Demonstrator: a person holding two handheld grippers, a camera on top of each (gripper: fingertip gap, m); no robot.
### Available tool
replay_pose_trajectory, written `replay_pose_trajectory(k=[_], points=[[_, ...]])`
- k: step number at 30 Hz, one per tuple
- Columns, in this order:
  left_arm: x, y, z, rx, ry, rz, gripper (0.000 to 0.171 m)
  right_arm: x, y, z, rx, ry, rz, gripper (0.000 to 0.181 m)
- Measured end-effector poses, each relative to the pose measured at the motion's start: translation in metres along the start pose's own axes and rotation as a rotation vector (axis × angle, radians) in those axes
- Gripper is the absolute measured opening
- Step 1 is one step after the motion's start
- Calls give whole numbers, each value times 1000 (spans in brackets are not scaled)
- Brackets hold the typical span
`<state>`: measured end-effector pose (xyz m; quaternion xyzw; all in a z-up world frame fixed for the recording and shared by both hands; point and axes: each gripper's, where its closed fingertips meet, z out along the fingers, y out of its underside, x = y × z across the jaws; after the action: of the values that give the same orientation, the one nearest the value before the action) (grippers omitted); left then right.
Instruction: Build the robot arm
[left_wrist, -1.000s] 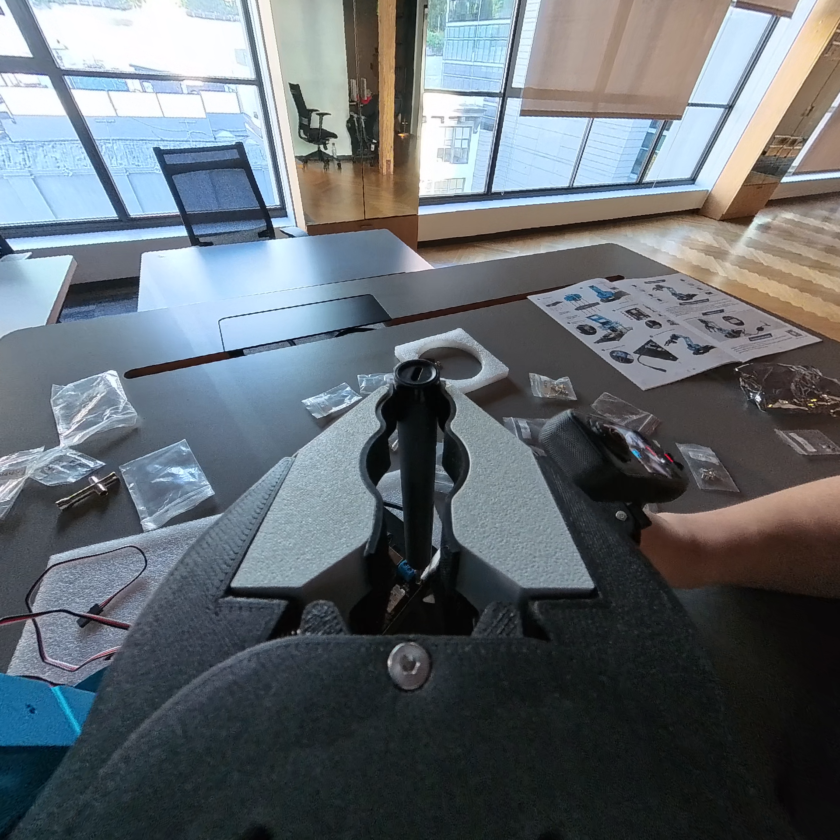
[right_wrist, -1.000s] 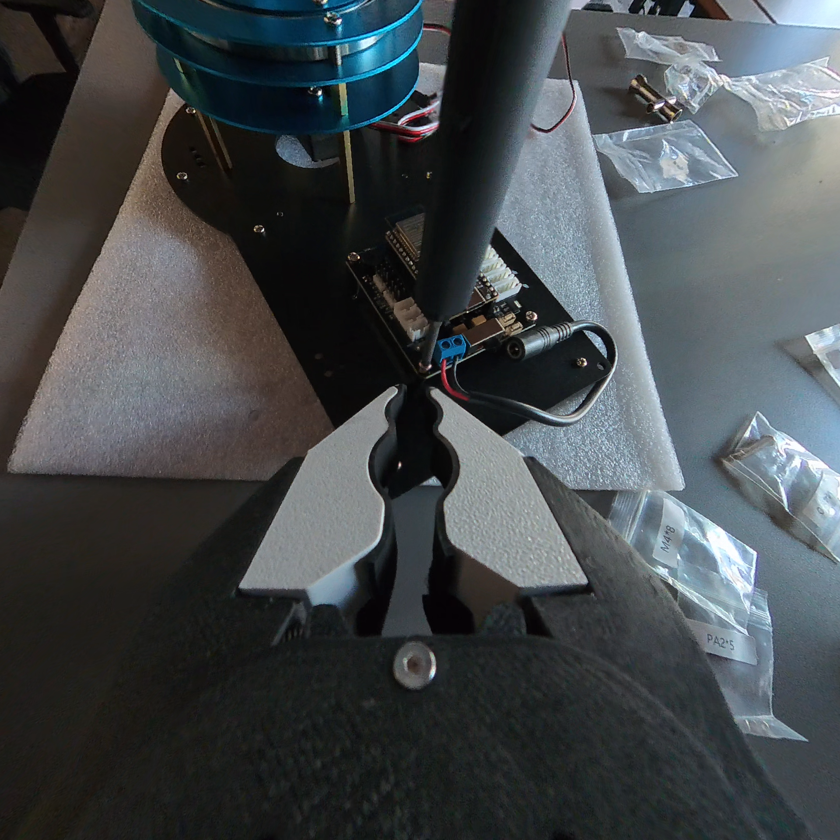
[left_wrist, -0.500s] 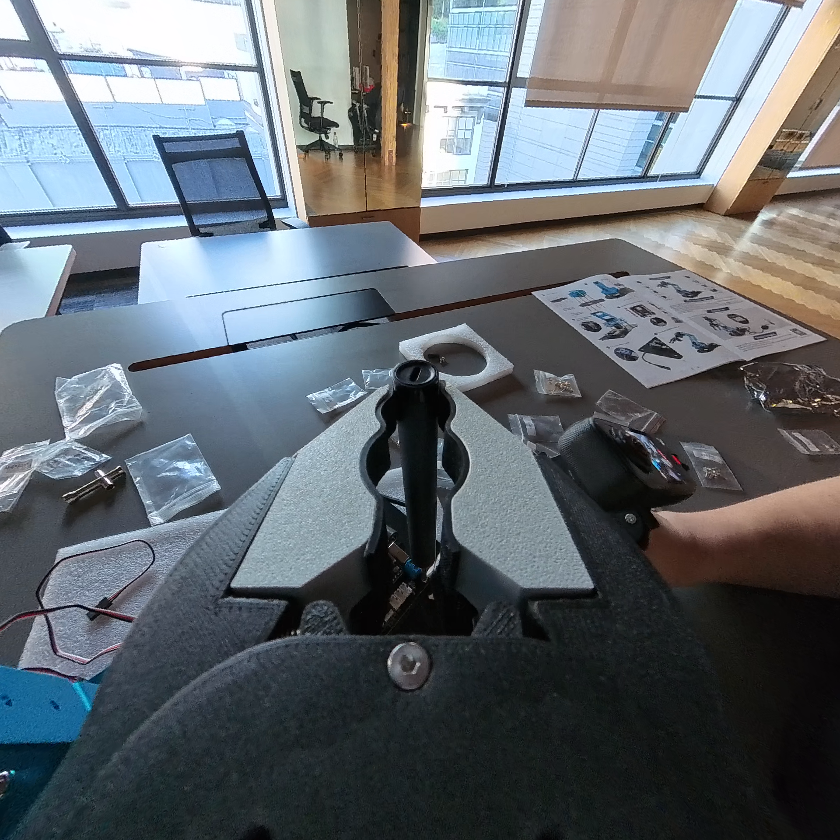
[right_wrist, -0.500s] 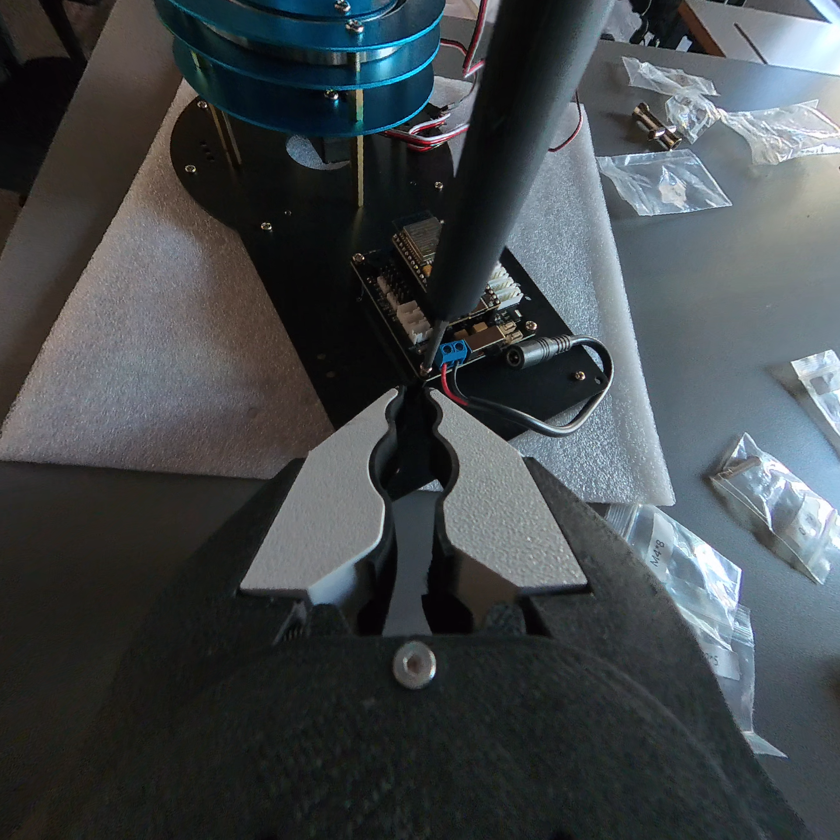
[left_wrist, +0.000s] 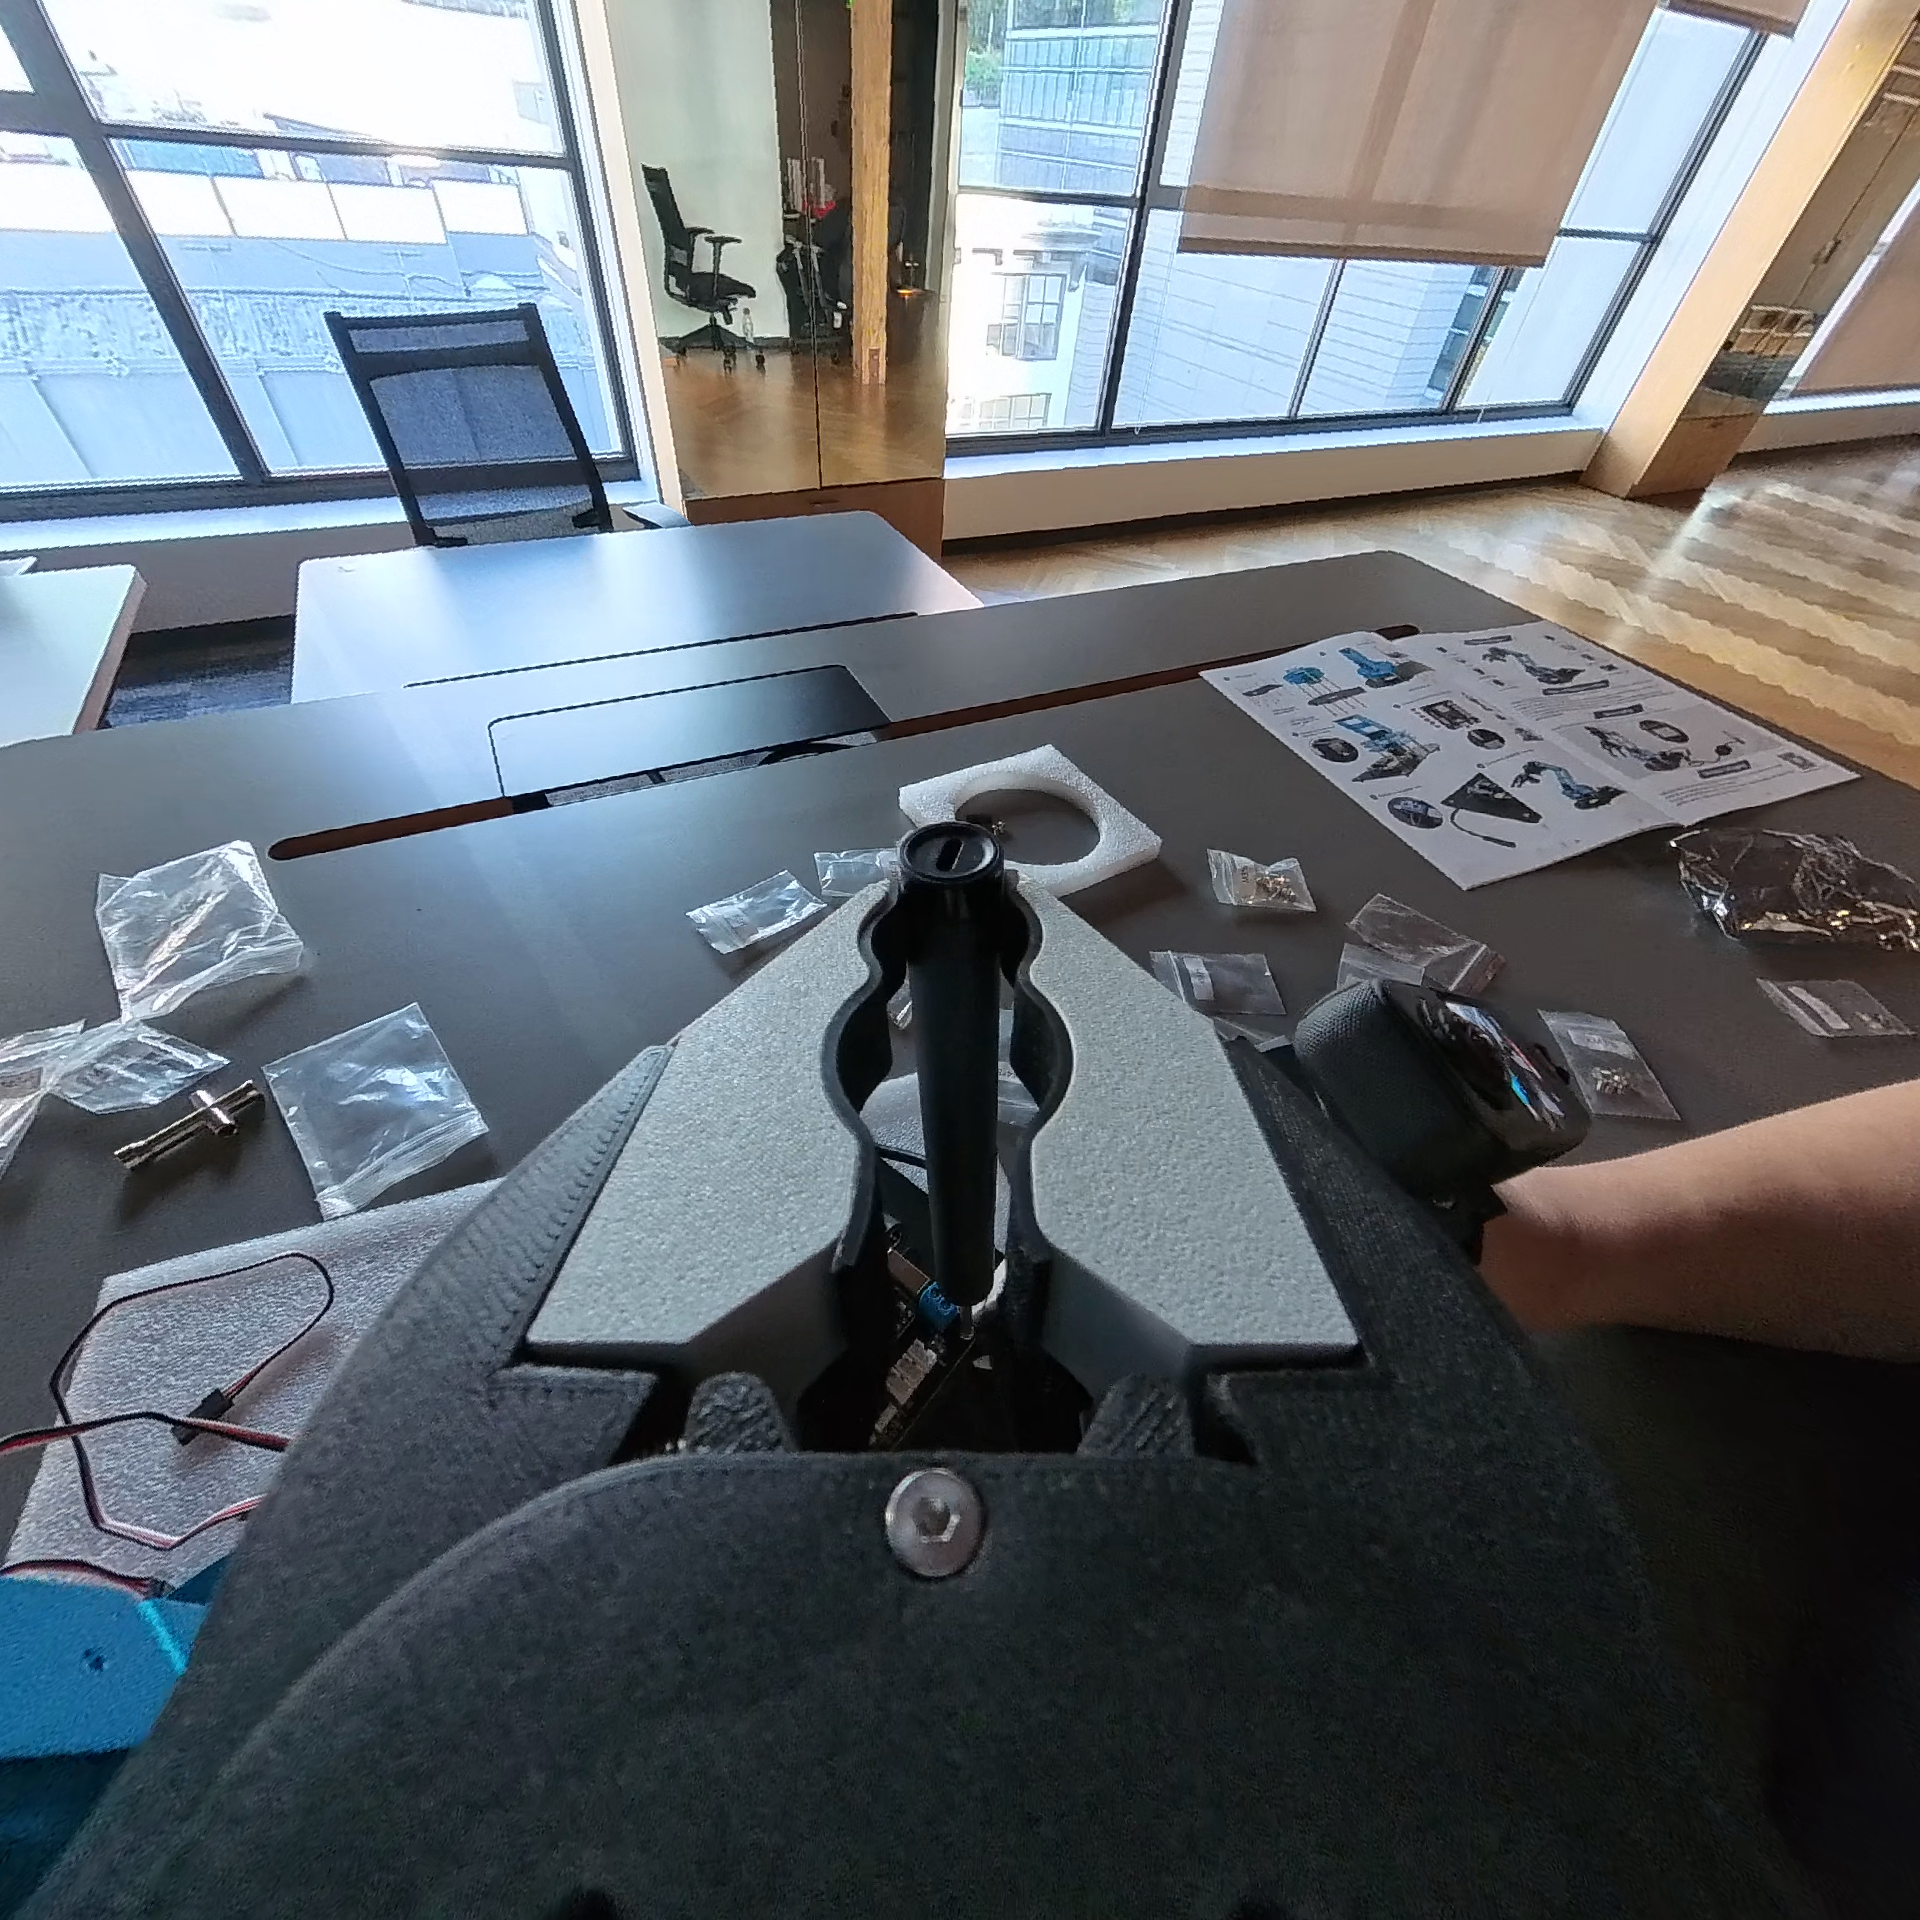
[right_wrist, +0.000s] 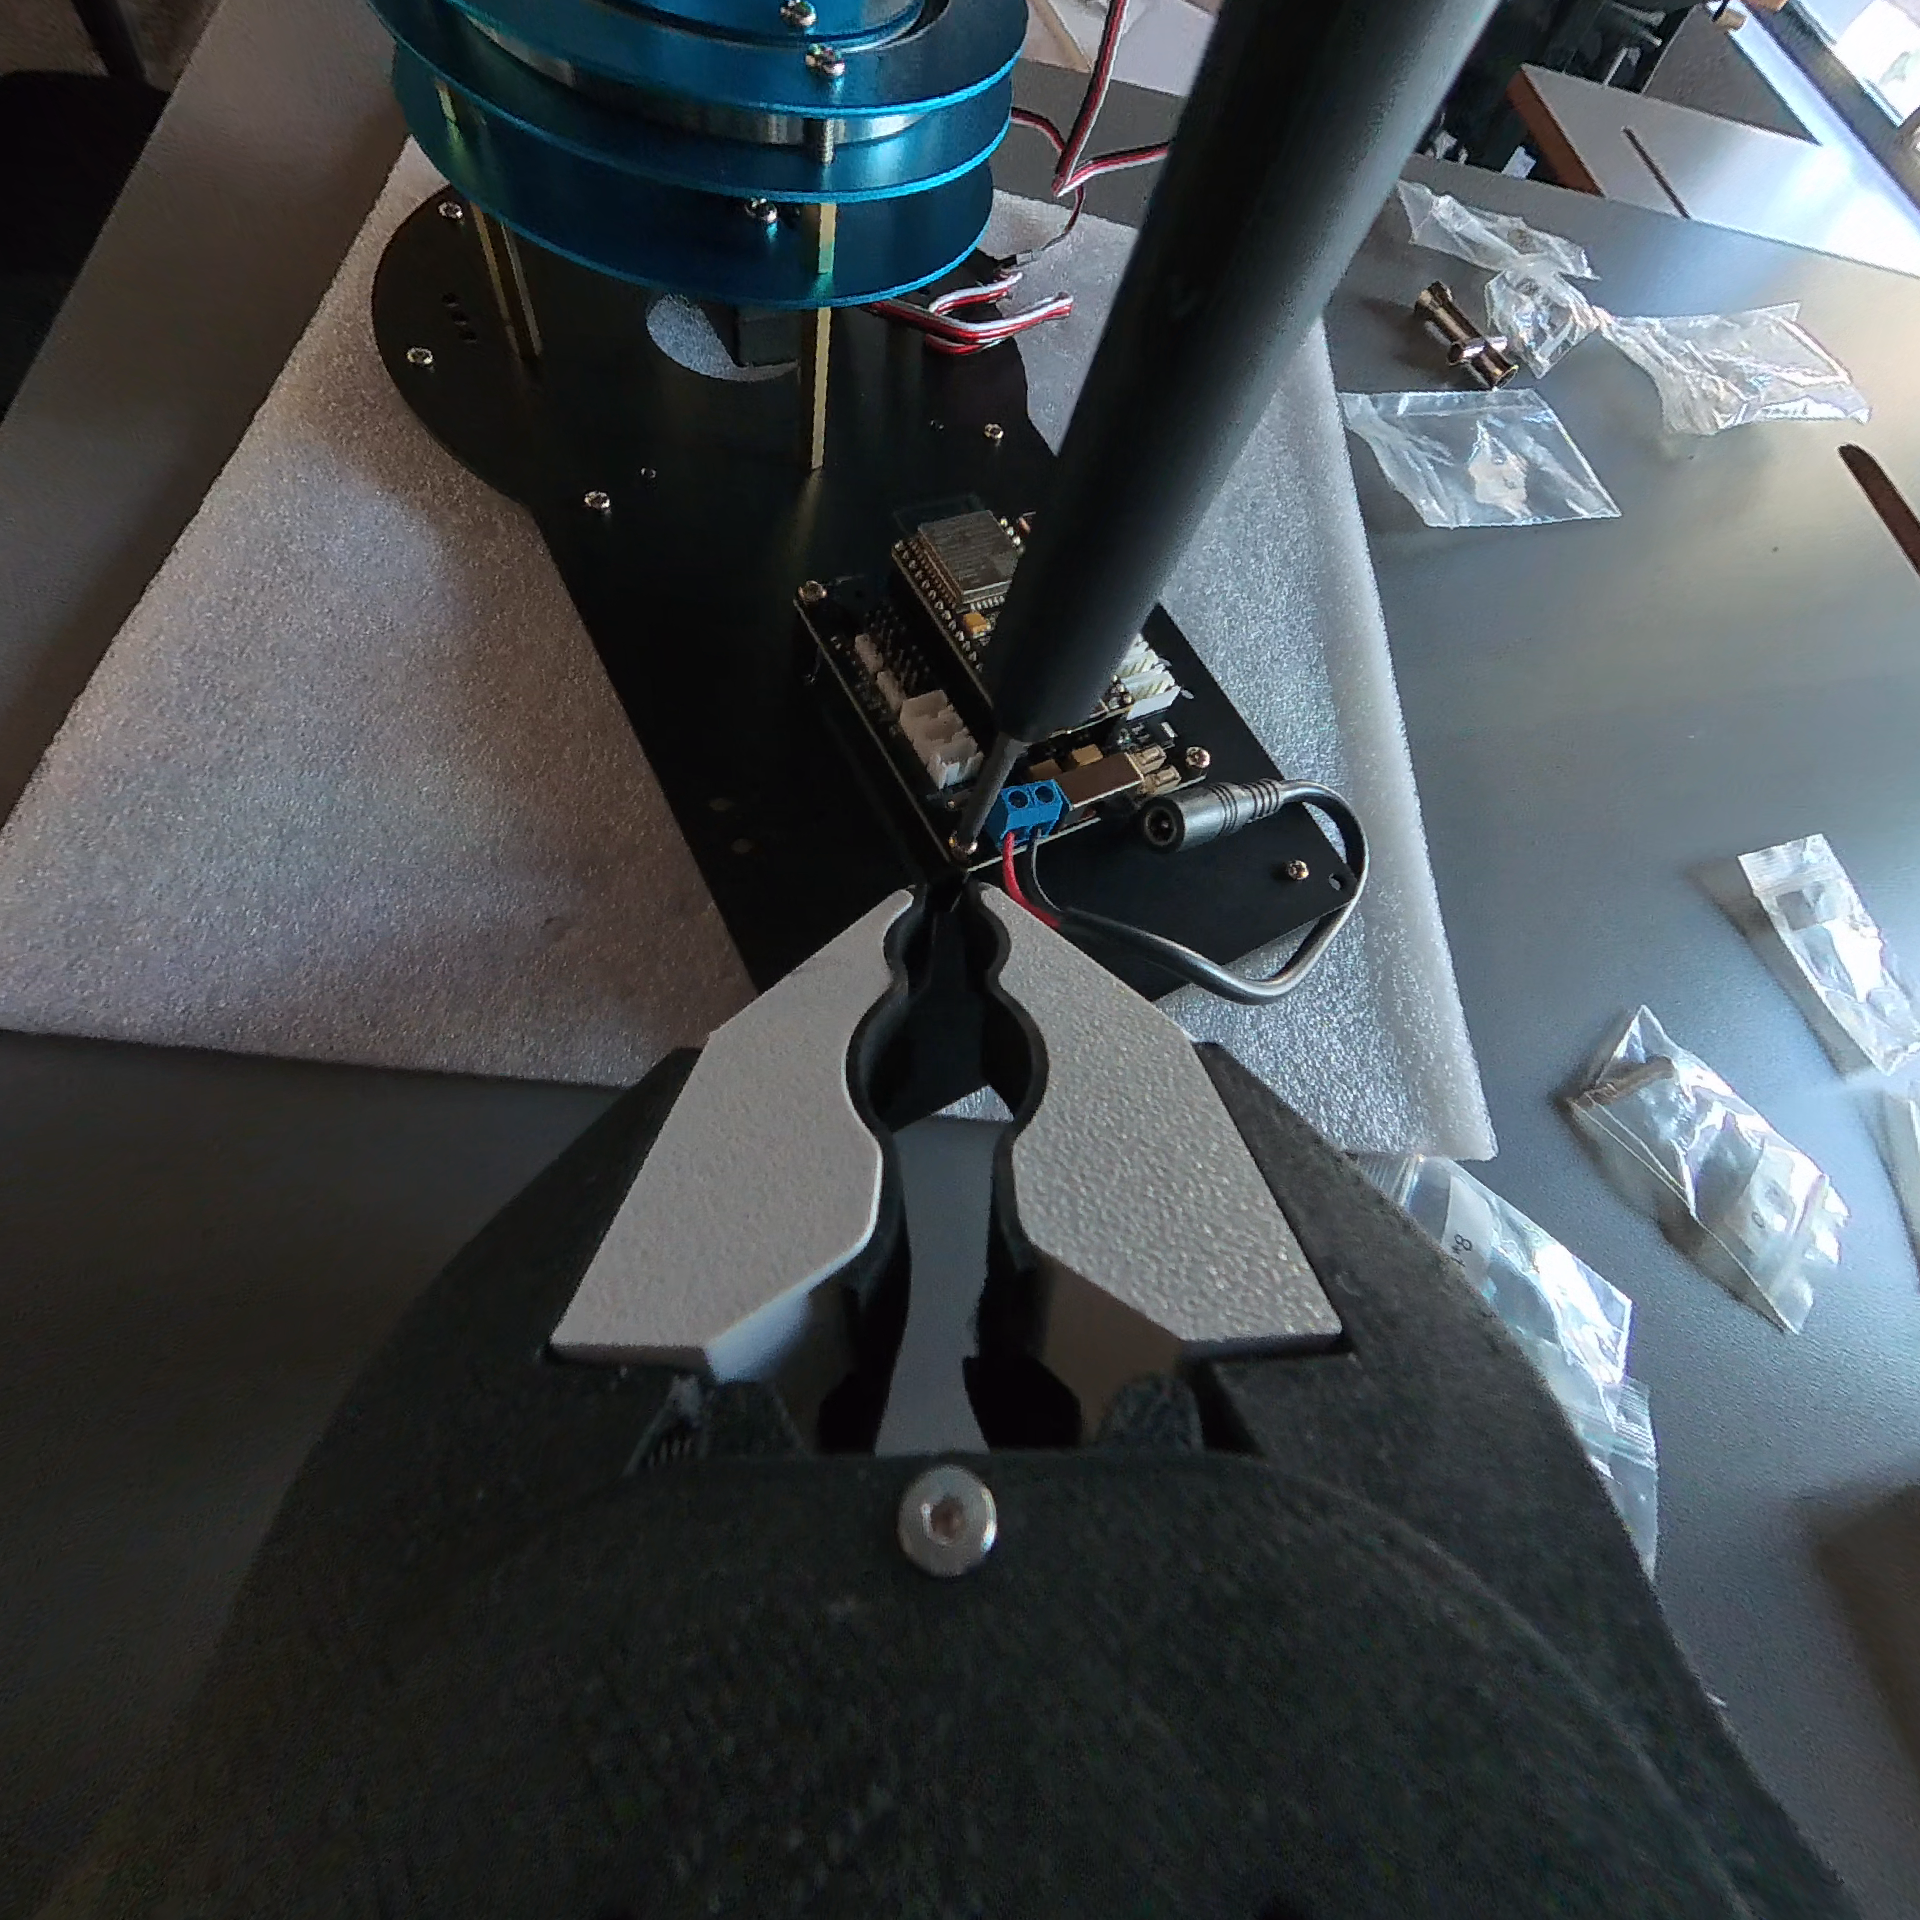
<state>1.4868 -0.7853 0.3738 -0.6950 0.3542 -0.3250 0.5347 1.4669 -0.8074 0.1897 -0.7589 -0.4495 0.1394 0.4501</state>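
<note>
The left gripper (left_wrist: 951, 904) is clenched around a black screwdriver (left_wrist: 958, 1049), held upright between its grey fingers (left_wrist: 727, 1143). In the right wrist view the screwdriver's dark shaft (right_wrist: 1174, 416) is seen slanting down from the upper right, and its thin tip is set on a small brass screw (right_wrist: 963, 844) at the near corner of a circuit board (right_wrist: 935, 665), just beside a blue terminal block (right_wrist: 1034, 808).

The right gripper (right_wrist: 943, 896) is closed, with its fingertips meeting; nothing is seen held between them. Its tips are placed at the near edge of a black base plate (right_wrist: 644, 582), just short of the screw; contact with the plate cannot be judged.

The circuit board is mounted on the base plate, which lies on a white foam sheet (right_wrist: 312, 727) on the dark table (right_wrist: 1610, 727). Red and black wires and a black barrel-plug cable (right_wrist: 1226, 805) are led out of the board's near side. Stacked blue metal discs (right_wrist: 707, 135) are raised on posts at the plate's far end.

Clear plastic bags (left_wrist: 374, 1101) of small parts, a metal socket tool (left_wrist: 192, 1122), a white foam ring (left_wrist: 1029, 826) and an illustrated instruction sheet (left_wrist: 1507, 758) are scattered over the table. A forearm (left_wrist: 1704, 1236) is seen at the right of the left wrist view.
</note>
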Motion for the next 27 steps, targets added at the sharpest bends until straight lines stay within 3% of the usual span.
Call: replay_pose_trajectory(k=[9, 14, 27], points=[[-2, 0, 1, -2, -3, -5, 16, -1, -1, -2, 24, -49, 61, 2], [-3, 0, 1, 1, -5, -10, 16, -1, 2, 1, 3, -54, 65, 10], [-2, -1, 2, -1, -7, 1, 16, 0, -1, 1, 12, -60, 92, 4]])
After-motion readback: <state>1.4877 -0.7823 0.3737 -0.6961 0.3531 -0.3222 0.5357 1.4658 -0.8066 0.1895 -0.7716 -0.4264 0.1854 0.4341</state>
